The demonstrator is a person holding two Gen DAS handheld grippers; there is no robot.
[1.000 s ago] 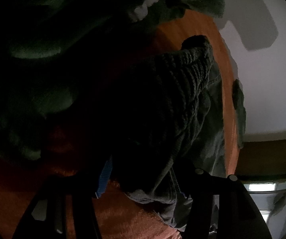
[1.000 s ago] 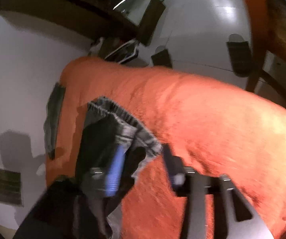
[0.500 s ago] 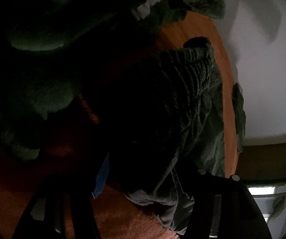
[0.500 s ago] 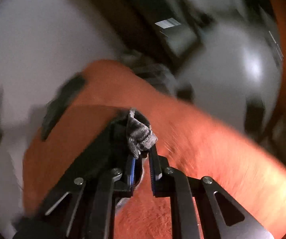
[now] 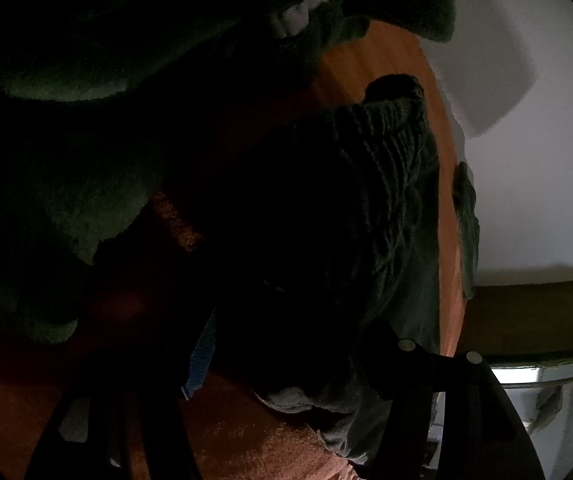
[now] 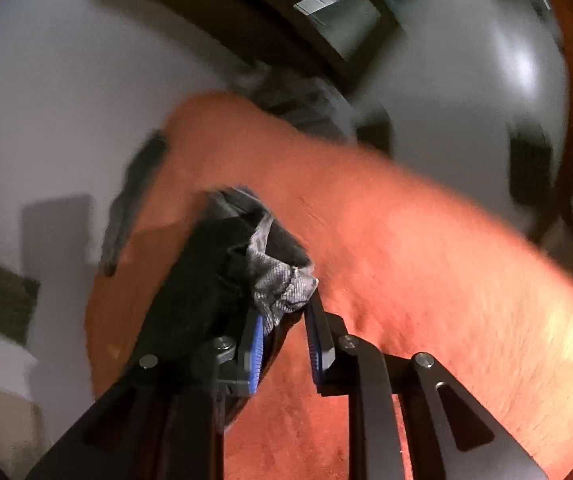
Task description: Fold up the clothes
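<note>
Grey garment (image 6: 282, 284) bunched in opening right tool (image 6: 286, 328), axis unclear

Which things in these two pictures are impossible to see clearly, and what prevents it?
- Left wrist view: the dark ribbed knitted garment is mostly lost in shadow; its shape is unclear.
- Left wrist view: the left claw is too dark to judge its grip.
- Right wrist view: motion blur smears the room beyond the orange fuzzy blanket.
- Right wrist view: the grey woven cloth continues behind the claw's finger.
</note>
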